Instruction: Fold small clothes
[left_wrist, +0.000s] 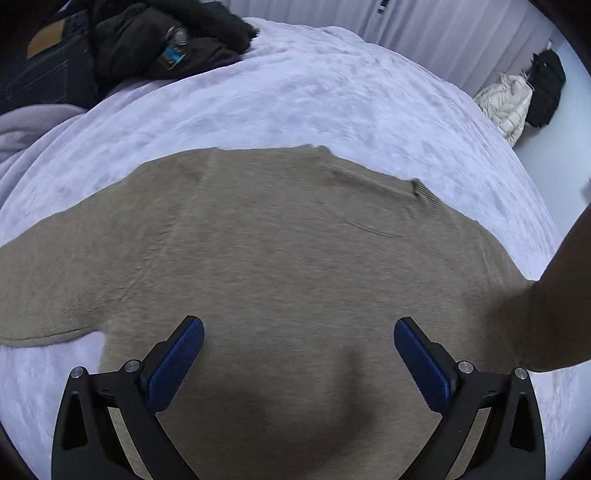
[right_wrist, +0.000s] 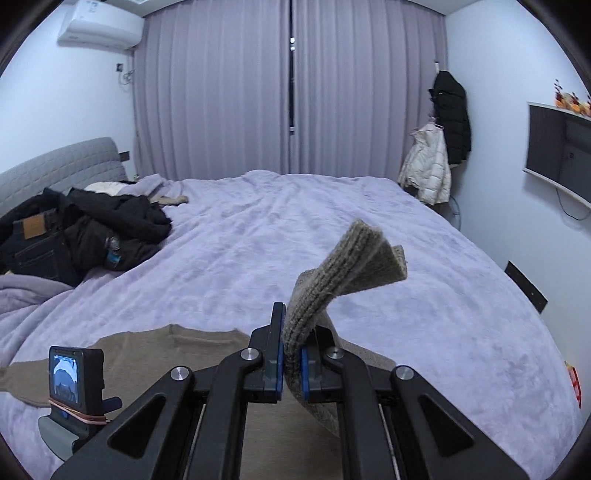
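Observation:
A beige knit sweater (left_wrist: 280, 258) lies spread flat on the lavender bed cover (left_wrist: 295, 99), collar to the far right. My left gripper (left_wrist: 299, 328) hovers open and empty just above the sweater's body, blue pads wide apart. In the right wrist view my right gripper (right_wrist: 291, 354) is shut on the ribbed cuff of the sweater's sleeve (right_wrist: 351, 266), which sticks up between the jaws, lifted above the bed. The sweater body (right_wrist: 177, 350) lies to the left below it. The lifted sleeve (left_wrist: 554, 306) shows at the right edge of the left wrist view.
A heap of dark clothes and jeans (right_wrist: 74, 236) lies at the bed's far left, also in the left wrist view (left_wrist: 140, 48). Jackets (right_wrist: 439, 147) hang in the far right corner. The left gripper's camera unit (right_wrist: 75, 384) shows low left. Curtains (right_wrist: 288, 88) hang behind the bed.

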